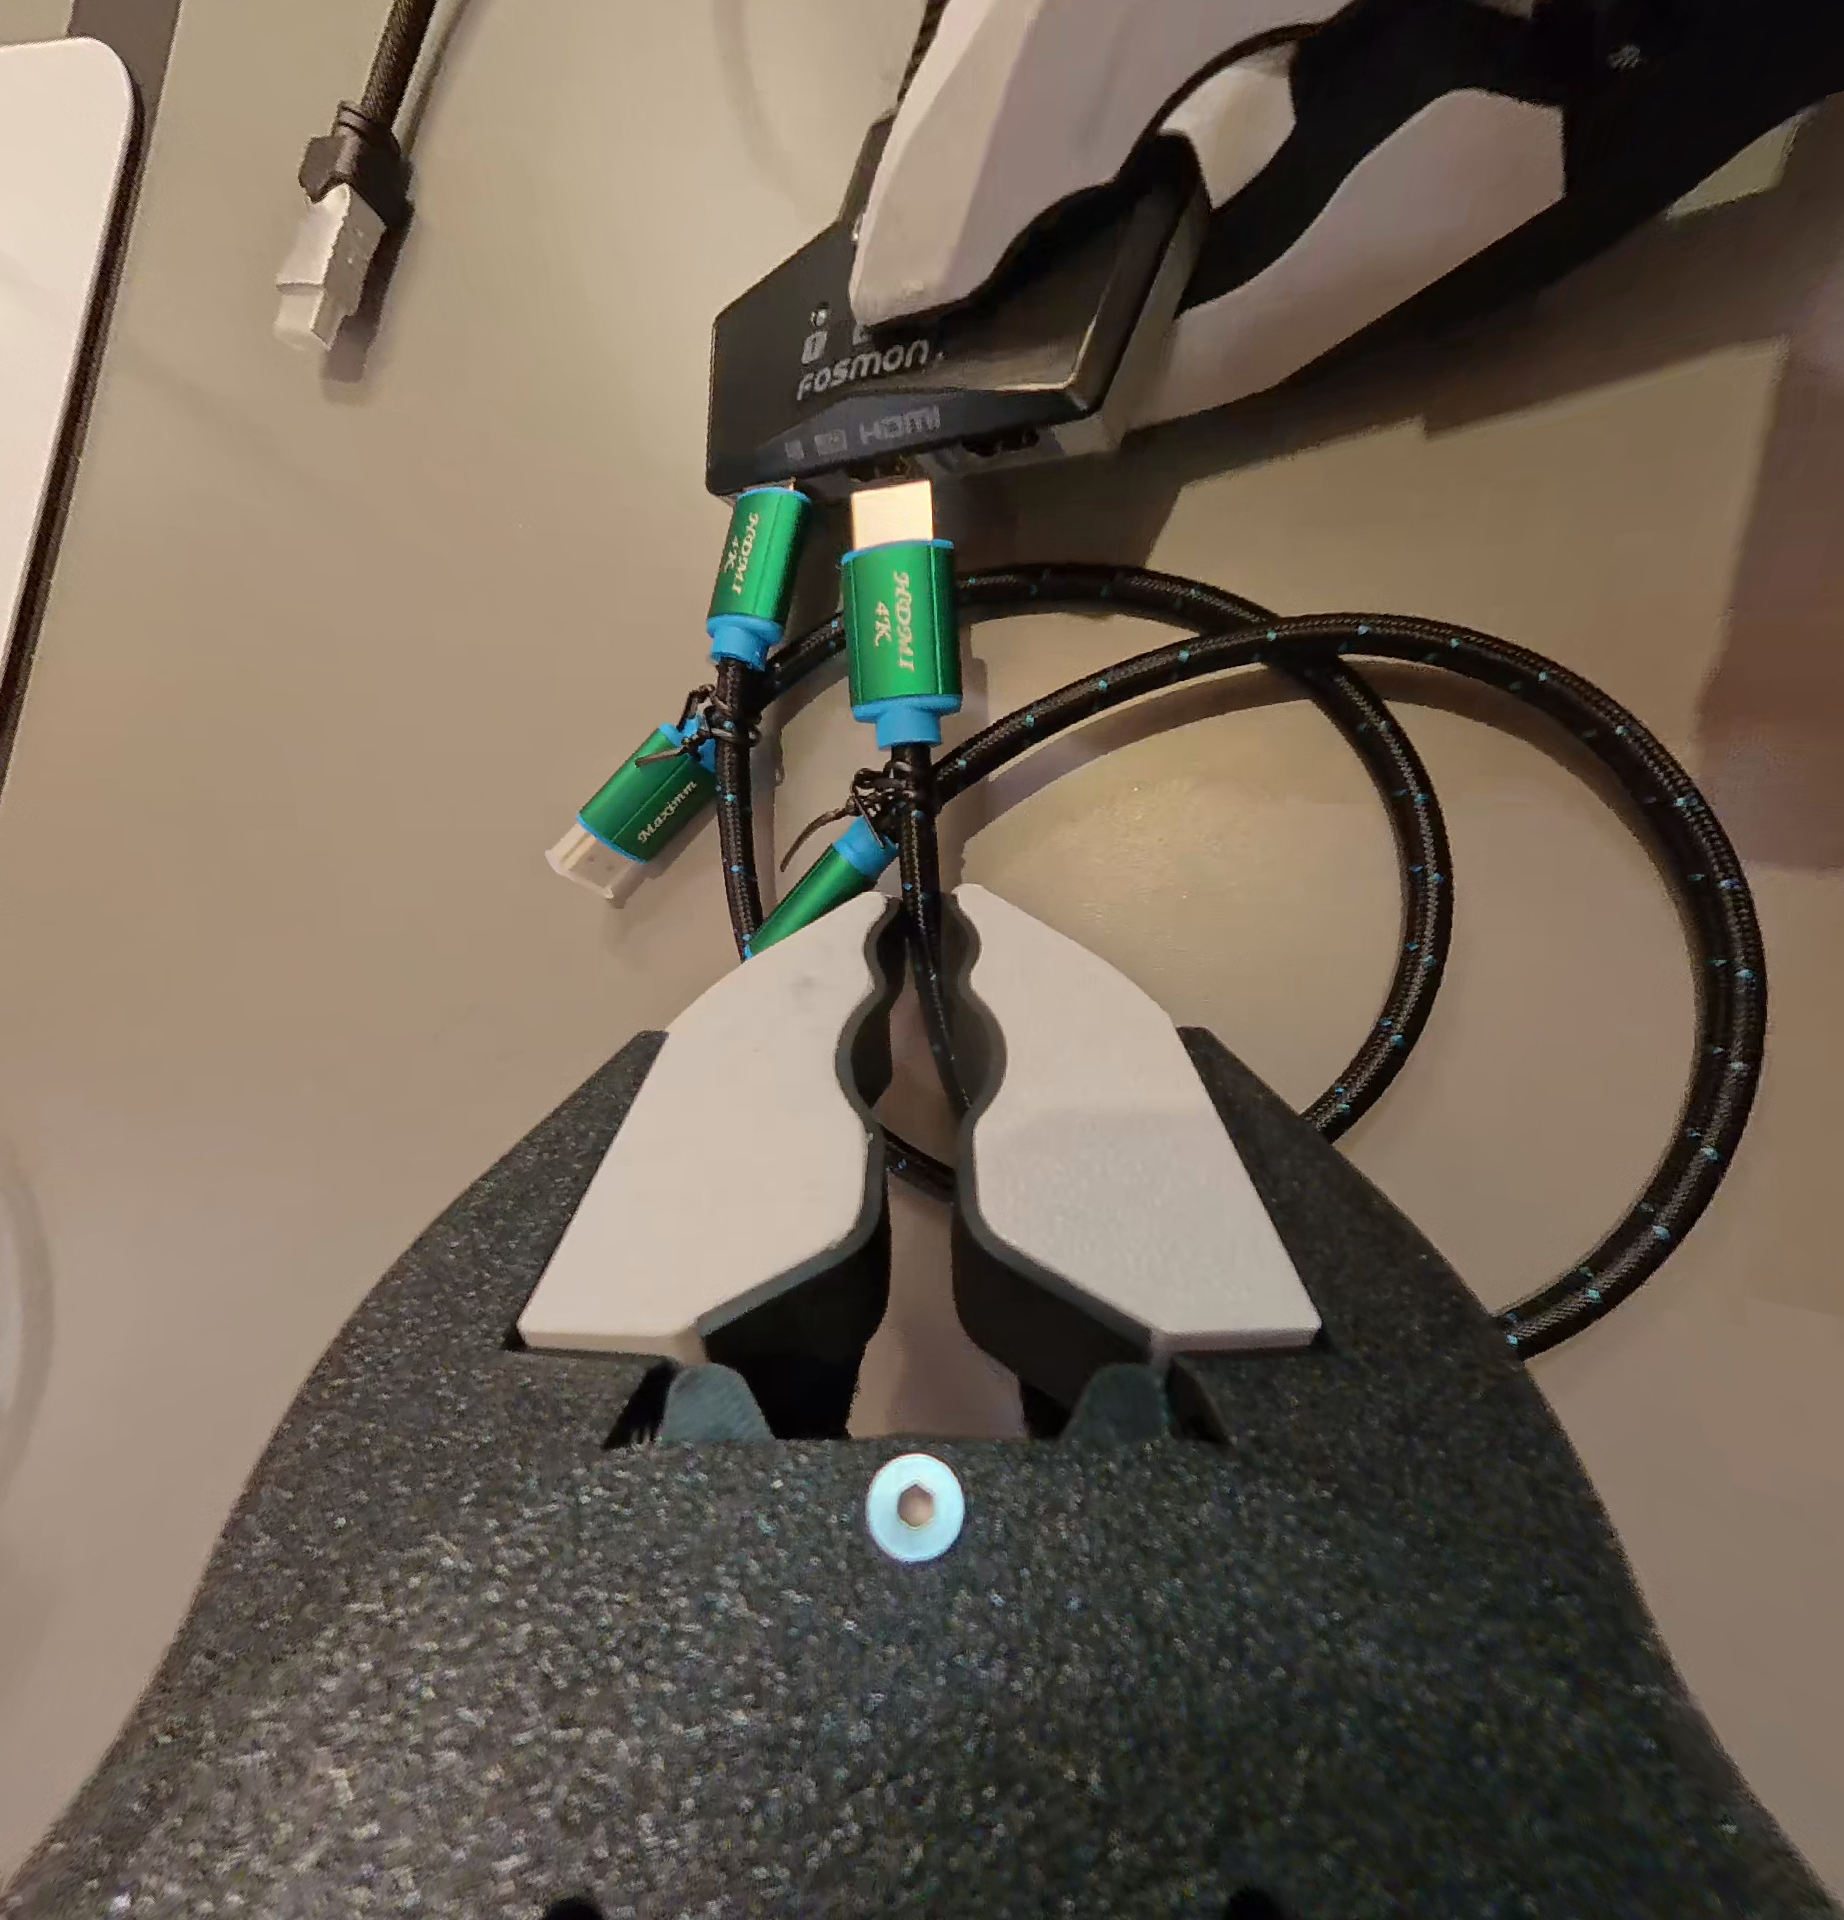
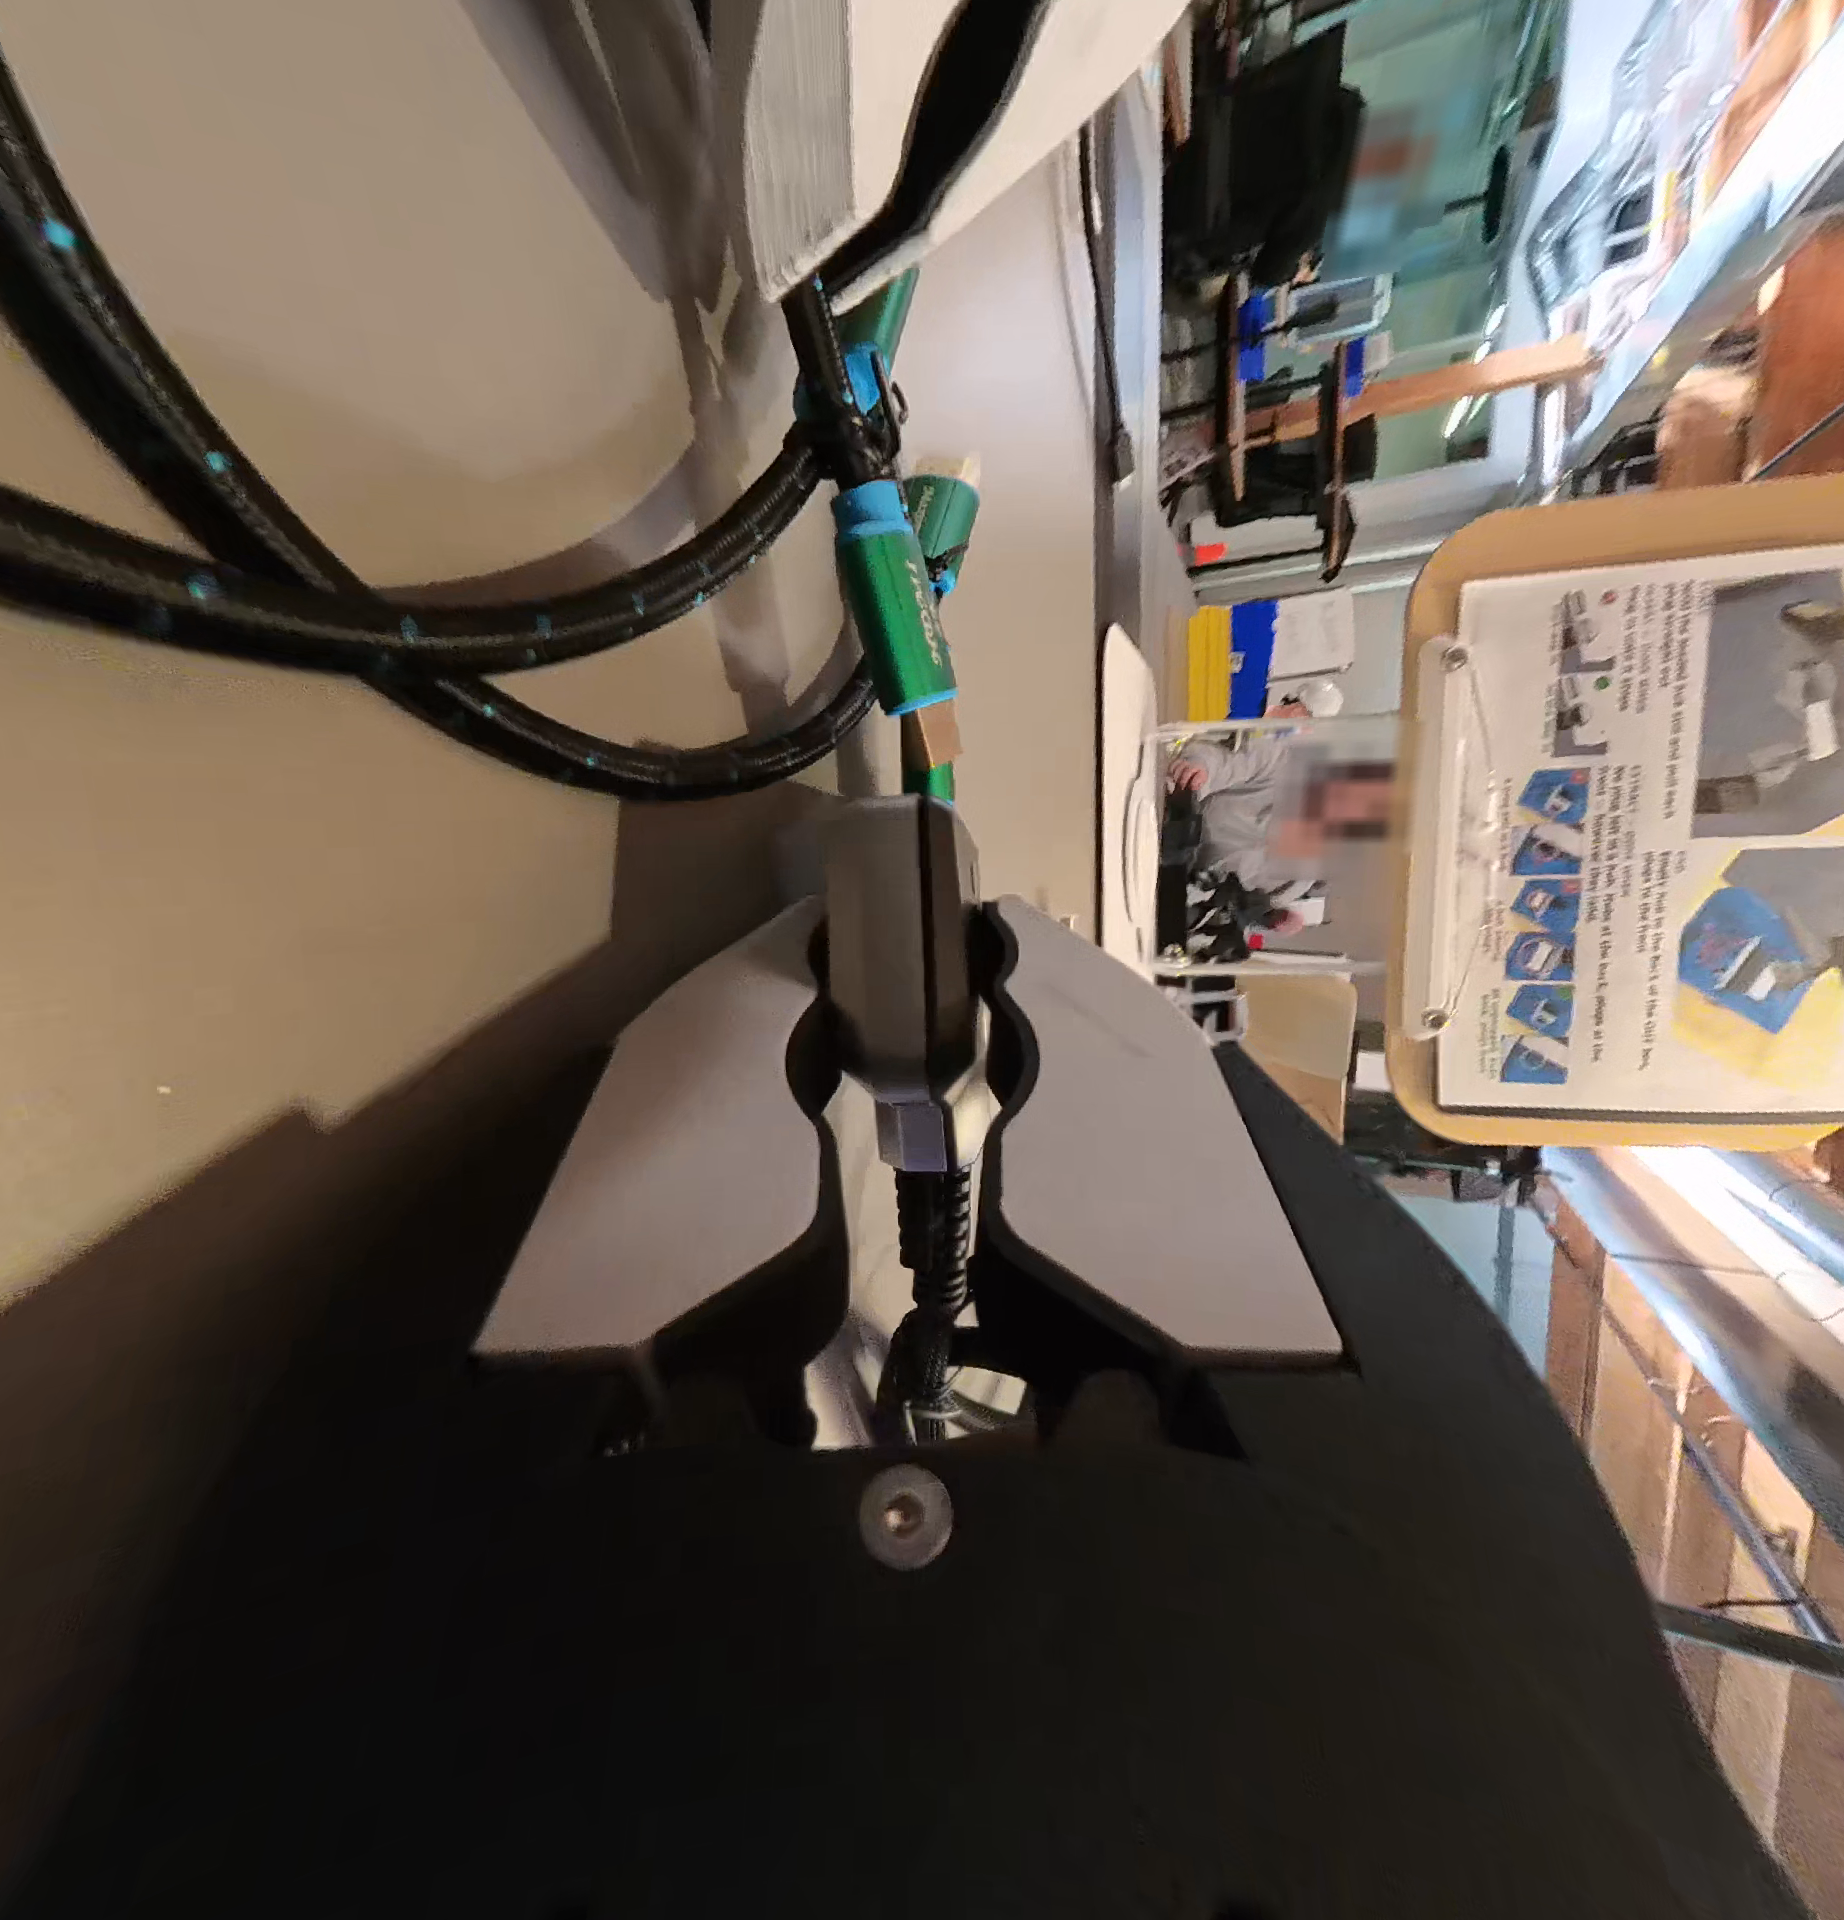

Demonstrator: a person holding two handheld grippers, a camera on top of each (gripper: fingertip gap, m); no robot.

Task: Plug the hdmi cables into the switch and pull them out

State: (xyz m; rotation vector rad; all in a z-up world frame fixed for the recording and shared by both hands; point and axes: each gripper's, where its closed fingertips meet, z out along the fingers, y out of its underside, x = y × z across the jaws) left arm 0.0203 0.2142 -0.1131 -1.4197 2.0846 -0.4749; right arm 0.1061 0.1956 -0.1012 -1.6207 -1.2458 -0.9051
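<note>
A plain beige desk [image 1: 274, 623] fills the left wrist view; the right wrist view shows shelving and a clipboard with a printed sheet [image 2: 1624, 831] beyond it. The left gripper [image 1: 923, 914] has its jaws nearly together, pinching a black braided cable [image 1: 1520, 727] just behind its green plug [image 1: 892, 644], whose gold tip sits at the mouth of a small black switch box [image 1: 897, 416] directly ahead of the jaws. A second green plug [image 1: 757, 571] is already seated to the left. The right gripper [image 2: 902, 935] has its jaws narrowed on the box's edges, both pads pressing it. The cable looks limp and springy, so a hold nearer the rigid plug shell would likely steer better; the box seems light, hard and somewhat slippery. A loose grey-tipped cable [image 1: 336, 249] lies well to the left.
</note>
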